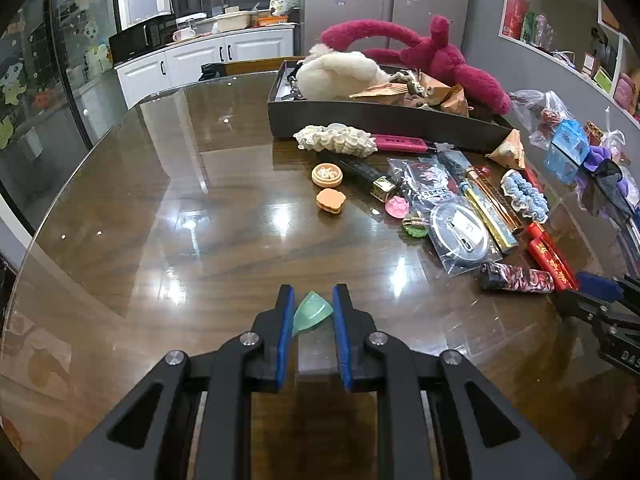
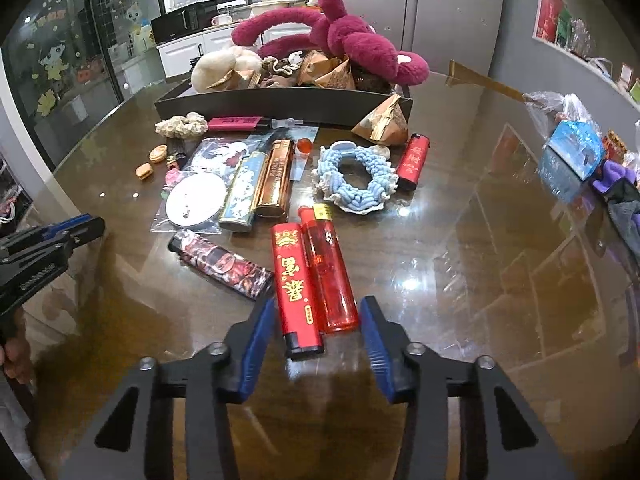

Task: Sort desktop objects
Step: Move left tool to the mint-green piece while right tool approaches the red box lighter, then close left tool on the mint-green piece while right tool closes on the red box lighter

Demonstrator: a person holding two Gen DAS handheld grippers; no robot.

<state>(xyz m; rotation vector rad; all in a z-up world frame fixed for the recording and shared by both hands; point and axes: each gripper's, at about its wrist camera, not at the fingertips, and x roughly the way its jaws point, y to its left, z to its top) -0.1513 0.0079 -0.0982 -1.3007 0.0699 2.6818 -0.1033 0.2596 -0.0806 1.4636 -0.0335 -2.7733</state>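
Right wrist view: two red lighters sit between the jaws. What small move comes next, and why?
Probably shift the right gripper slightly left before closing further. Its jaws straddle both the red lighter with gold characters and the clear red lighter, which lie side by side, touching. No pad presses on either yet, so closing now would likely pinch both instead of one.

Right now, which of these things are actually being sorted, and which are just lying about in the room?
Part of the job:
- green piece between the left gripper pads
- two red lighters between the right gripper's open jaws
- blue scrunchie
- dark tray with plush toys

Just lying about:
- microwave
- fridge
- wall shelves
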